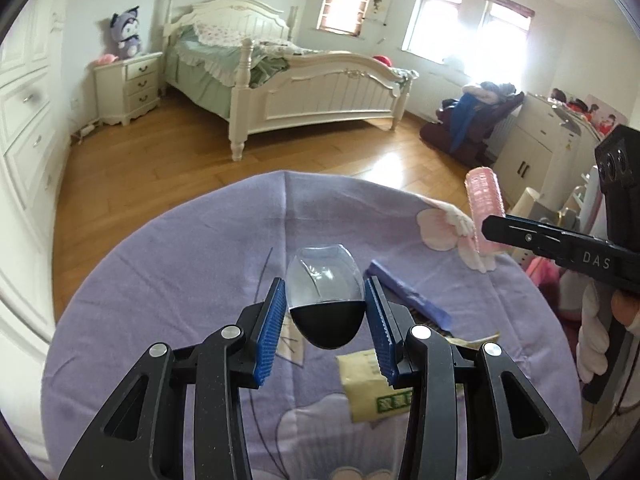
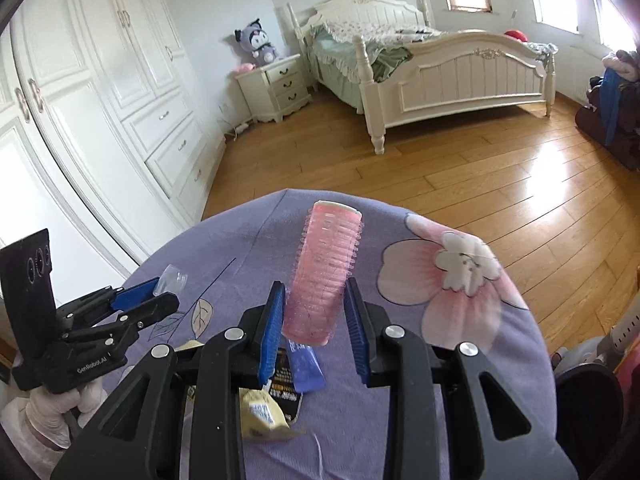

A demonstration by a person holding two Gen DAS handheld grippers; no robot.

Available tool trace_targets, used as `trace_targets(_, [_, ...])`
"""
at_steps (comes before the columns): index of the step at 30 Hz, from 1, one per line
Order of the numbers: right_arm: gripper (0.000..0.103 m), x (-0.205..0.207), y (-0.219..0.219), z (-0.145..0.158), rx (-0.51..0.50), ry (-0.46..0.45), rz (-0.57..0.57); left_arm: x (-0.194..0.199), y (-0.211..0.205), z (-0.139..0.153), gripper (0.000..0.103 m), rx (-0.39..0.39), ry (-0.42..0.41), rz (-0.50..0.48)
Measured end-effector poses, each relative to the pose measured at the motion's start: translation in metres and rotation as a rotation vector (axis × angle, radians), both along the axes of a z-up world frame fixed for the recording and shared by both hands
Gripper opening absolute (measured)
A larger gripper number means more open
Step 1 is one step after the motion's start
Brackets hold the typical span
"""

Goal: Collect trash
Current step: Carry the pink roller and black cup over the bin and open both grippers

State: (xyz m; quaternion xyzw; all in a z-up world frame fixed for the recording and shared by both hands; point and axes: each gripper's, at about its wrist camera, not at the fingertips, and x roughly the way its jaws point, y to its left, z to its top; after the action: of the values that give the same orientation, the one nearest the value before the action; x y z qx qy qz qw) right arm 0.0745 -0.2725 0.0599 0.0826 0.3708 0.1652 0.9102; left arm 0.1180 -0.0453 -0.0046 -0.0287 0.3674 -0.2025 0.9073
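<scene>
1. Left wrist view: left gripper (image 1: 326, 312) clamped on a small clear plastic cup (image 1: 325, 300) with a dark bottom half, blue pads pressed against both its sides. Held above the purple floral cloth (image 1: 180, 280) on the round worktop, probably lifted clear so it can be carried off as trash.
2. Right wrist view: right gripper (image 2: 314, 312) closed on a pink hair roller (image 2: 325, 272), pinched near its lower end with the rest sticking forward past the jaws. Gripped low like that probably because that end was nearest; looks a bit tippy, but holding.
3. Both picks up in the air at once, well apart from each other, so looks like a two-handed grab before any drop-off. No bin visible in either view.
4. Looks of the stuff: cup see-through and smooth on top, opaque black below; can't tell whether that is liquid or the cup itself. Roller translucent pink, ribbed and bristly, with a white end cap.
5. Left on the cloth under the jaws: purple wrapper (image 1: 408, 296), yellowish crumpled packet (image 1: 372, 384), black printed wrapper (image 2: 286, 396). Likely next in line.
</scene>
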Motion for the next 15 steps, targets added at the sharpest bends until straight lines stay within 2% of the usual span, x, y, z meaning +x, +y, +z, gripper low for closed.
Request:
trace_targets(3, [0.030,-0.037,-0.026,0.008,-0.041,-0.087,-0.058,-0.016,-0.021,0.012,0.041,-0.034,-0.018,-0.044])
trace_targets(7, [0.030,-0.083,-0.061,0.008,-0.085,-0.154,-0.143,-0.036,-0.065,0.024,0.041,-0.074,-0.037,-0.138])
trace_targets(11, [0.030,-0.116,-0.103,-0.004,-0.097,-0.163,-0.235,-0.063,-0.129,0.025,0.041,-0.093,-0.044,-0.256])
trace_targets(15, [0.030,-0.138,-0.136,-0.021,-0.123,-0.148,-0.320,-0.088,-0.187,0.015,0.041,-0.127,-0.009,-0.343])
